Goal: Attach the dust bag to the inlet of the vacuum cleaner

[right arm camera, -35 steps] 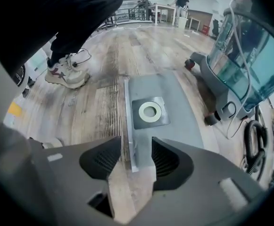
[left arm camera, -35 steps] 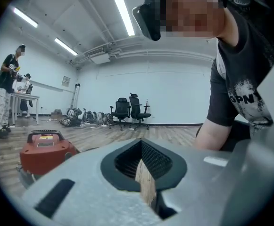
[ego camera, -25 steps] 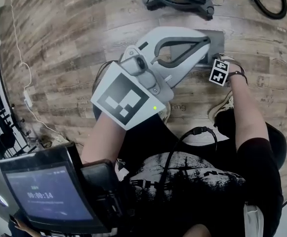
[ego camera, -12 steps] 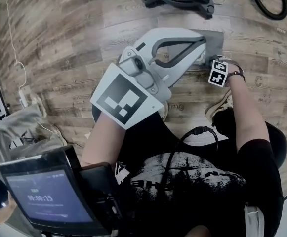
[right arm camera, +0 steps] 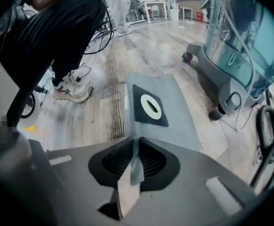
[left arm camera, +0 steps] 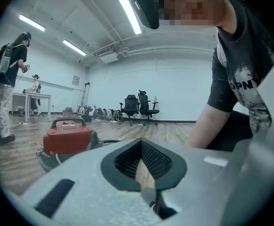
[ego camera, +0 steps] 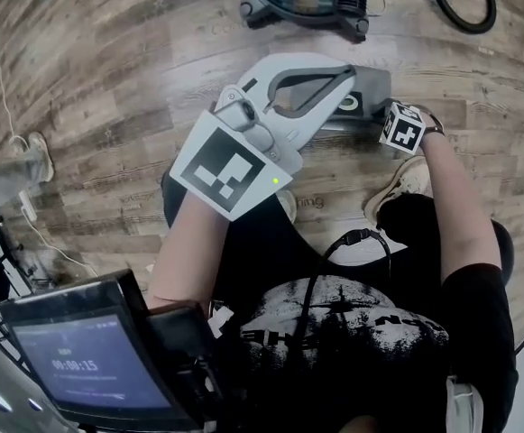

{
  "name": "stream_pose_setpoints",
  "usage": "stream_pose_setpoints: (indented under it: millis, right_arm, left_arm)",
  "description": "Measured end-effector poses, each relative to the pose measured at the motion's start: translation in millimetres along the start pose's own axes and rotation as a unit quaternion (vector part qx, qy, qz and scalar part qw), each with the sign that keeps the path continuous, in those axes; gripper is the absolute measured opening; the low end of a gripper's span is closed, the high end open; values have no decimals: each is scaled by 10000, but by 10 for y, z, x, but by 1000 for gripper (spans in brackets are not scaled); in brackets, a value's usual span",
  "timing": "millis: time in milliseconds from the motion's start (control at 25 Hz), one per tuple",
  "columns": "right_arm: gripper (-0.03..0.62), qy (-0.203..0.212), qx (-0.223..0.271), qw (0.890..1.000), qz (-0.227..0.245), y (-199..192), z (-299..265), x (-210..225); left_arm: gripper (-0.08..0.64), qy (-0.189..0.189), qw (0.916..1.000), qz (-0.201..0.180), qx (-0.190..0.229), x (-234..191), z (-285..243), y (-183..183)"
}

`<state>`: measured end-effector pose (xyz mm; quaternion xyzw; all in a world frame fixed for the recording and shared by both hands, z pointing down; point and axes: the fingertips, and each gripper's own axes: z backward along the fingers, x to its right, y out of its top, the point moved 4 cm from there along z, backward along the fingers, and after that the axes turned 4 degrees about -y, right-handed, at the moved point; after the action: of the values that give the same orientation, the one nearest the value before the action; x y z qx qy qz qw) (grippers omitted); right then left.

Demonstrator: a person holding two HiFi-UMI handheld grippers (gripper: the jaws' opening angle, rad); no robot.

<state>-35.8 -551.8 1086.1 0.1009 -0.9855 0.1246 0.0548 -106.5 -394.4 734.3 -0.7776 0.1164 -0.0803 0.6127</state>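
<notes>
Tool on the left (left arm camera: 141,166) is sitting clenched on nothing above the wood-plank floor (ego camera: 108,79). To its right, the right tool (right arm camera: 134,161), its jaws having just been closing, is pinching a corner of the flat grey fabric dust bag (right arm camera: 181,121), near the translucent blue vacuum cleaner (right arm camera: 243,46).

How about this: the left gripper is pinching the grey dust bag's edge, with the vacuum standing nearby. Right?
Not the left. It is the right gripper whose jaws have just been closing on the edge of the grey dust bag, as the right gripper view shows. The left gripper is shut on nothing. The vacuum does stand nearby.
</notes>
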Motion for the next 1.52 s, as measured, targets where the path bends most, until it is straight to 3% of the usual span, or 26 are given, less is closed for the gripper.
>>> stream_pose_setpoints:
  millis: [160,400,560,920,1000,1240,1520]
  right_arm:
    - [41,-189,22,9998,-2,22,327,121]
    - [40,14,370,9993,8,133,959,128]
    - [40,-252,613,9977,115,352,1445,168]
    - [38,-550,932,9940,143,776,2279,317]
    - [37,-688,1043,9921,124,921,2519,338]
    - [37,-1105,1246,9860,41,1175,3033,410]
    - [38,-1496,1695,9741,-8,1367,3587,421]
  left_arm:
    - [0,-48,10000,-61,-62,17,0,-39]
    - [0,-156,9998,65,-116,43,-61,-83]
    - [0,-236,9994,147,-192,24,-55,-161]
    - [2,-349,9946,-72,-976,-12,-23,-423]
    - [63,-360,9934,-73,-1090,-30,43,-408]
    - [149,-512,9906,-155,-1256,19,75,-364]
    - [189,-199,9854,-723,-1527,-147,92,-205]
